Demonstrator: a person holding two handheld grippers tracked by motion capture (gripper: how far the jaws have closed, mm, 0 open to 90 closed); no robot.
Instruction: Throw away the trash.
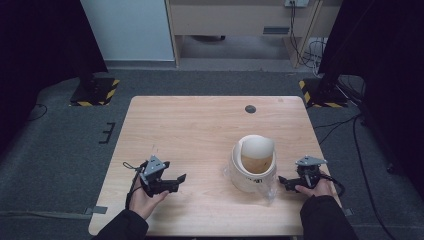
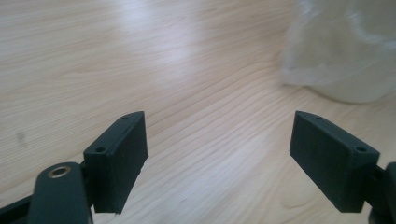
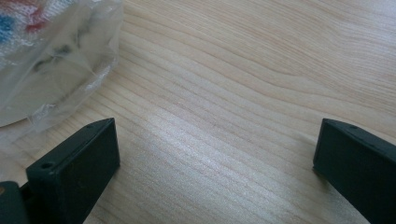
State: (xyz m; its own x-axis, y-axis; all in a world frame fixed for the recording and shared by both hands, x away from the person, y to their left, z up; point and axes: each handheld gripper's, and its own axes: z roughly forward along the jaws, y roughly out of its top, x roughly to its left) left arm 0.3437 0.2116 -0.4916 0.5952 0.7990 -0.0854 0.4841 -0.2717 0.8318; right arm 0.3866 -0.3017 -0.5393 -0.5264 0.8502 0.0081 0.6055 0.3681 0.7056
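Wooden table [image 1: 200, 125]: one white tub [image 1: 252, 170], two grippers, left [image 1: 175, 181] and right [image 1: 284, 181], fingers wide, empty.

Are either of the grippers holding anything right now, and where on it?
Nothing is held. The left gripper and right gripper both stand open over bare table, apart from the plastic-wrapped tub.

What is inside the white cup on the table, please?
In the high view, the white cup has its lid folded up, and a tan, brownish interior shows, possibly food. What lies deeper is hidden by the wall. Clear plastic wrap lies around its base.
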